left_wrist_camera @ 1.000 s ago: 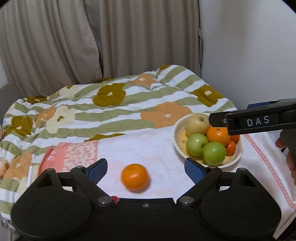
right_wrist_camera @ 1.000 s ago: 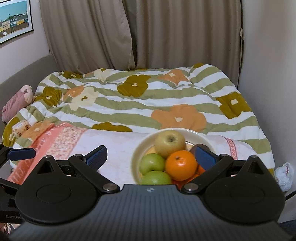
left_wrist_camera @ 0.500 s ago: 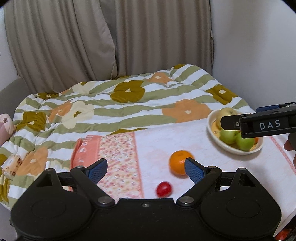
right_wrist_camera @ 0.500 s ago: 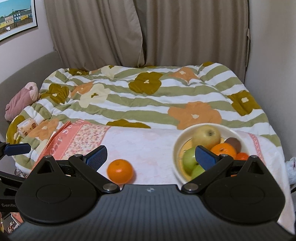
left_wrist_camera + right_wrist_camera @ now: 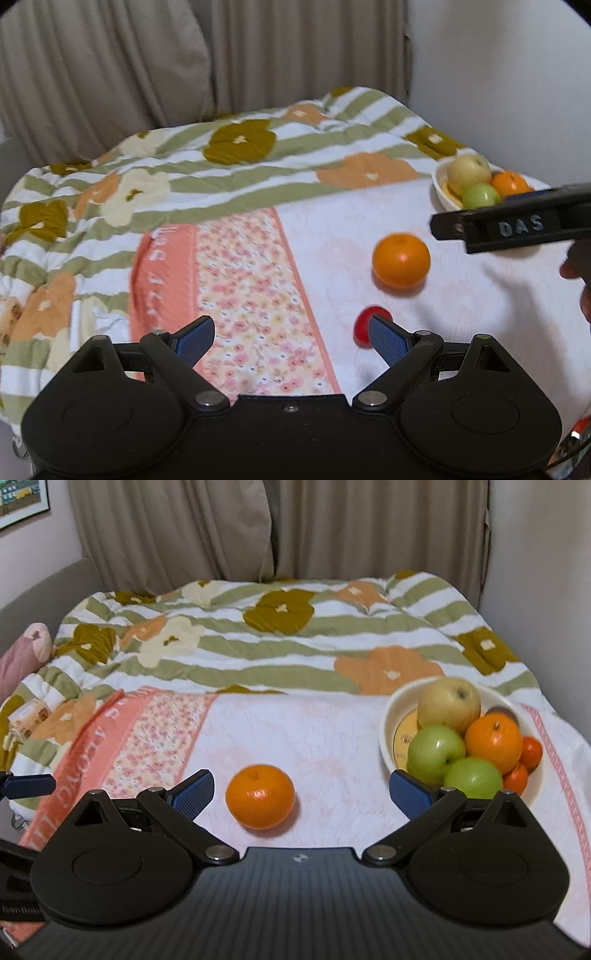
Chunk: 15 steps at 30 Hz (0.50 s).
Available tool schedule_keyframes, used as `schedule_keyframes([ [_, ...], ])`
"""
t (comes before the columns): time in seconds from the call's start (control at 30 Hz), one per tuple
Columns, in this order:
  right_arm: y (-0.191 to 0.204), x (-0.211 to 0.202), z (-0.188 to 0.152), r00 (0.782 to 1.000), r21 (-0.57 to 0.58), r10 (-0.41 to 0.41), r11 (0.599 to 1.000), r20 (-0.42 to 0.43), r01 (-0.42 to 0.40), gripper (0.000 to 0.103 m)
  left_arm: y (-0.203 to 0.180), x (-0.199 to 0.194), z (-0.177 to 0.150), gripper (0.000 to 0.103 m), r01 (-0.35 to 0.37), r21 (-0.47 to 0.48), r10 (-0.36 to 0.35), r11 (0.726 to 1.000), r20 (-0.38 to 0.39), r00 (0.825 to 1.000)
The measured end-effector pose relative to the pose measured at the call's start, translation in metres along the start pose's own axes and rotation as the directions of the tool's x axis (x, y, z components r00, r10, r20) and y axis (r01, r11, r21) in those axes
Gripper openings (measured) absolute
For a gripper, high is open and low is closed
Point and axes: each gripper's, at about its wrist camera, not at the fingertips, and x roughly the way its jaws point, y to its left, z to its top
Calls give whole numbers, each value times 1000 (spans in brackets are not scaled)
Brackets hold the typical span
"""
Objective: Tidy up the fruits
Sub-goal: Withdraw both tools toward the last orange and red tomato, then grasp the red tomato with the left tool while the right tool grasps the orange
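A loose orange (image 5: 260, 796) lies on the white cloth, between and just ahead of my open right gripper (image 5: 301, 794). It also shows in the left wrist view (image 5: 401, 260). A small red fruit (image 5: 365, 325) lies by the right fingertip of my open, empty left gripper (image 5: 291, 338). A cream bowl (image 5: 388, 720) at the right holds a yellow apple (image 5: 449, 703), two green apples (image 5: 436, 751), an orange (image 5: 491, 740) and small red-orange fruits (image 5: 532, 752). The bowl shows at far right in the left wrist view (image 5: 441, 188). The right gripper's body (image 5: 517, 225) crosses in front of it there.
A pink floral towel (image 5: 251, 280) lies left of the white cloth (image 5: 325, 734). A striped flower quilt (image 5: 280, 638) covers the bed behind. Curtains (image 5: 280, 528) hang at the back, a wall (image 5: 539, 554) stands to the right. A pink plush (image 5: 22, 657) lies far left.
Both grippers have shifted left and back. The loose orange now sits between the right gripper's fingers, and the red fruit has come into view by the left gripper's right finger.
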Motion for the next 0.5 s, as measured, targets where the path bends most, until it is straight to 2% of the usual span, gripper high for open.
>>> schedule_keyframes([
  [0.13,-1,13,-7,1000,12,-20,1000,-16,20,103,-12,17,-8,92,56,75,-56,996,-4,998],
  [0.23,-2,22,-12,999,22,-25,999,-24,25,103,-23,32,-9,87,102,137,-103,985,-5,995],
  [0.3,-3,26,-17,999,28,-20,999,-27,21,103,-27,40,-10,77,128,166,-128,978,-11,992],
  [0.5,2,34,-21,1000,17,-7,1000,-28,7,103,-37,61,-9,58,183,216,-181,959,-29,983],
])
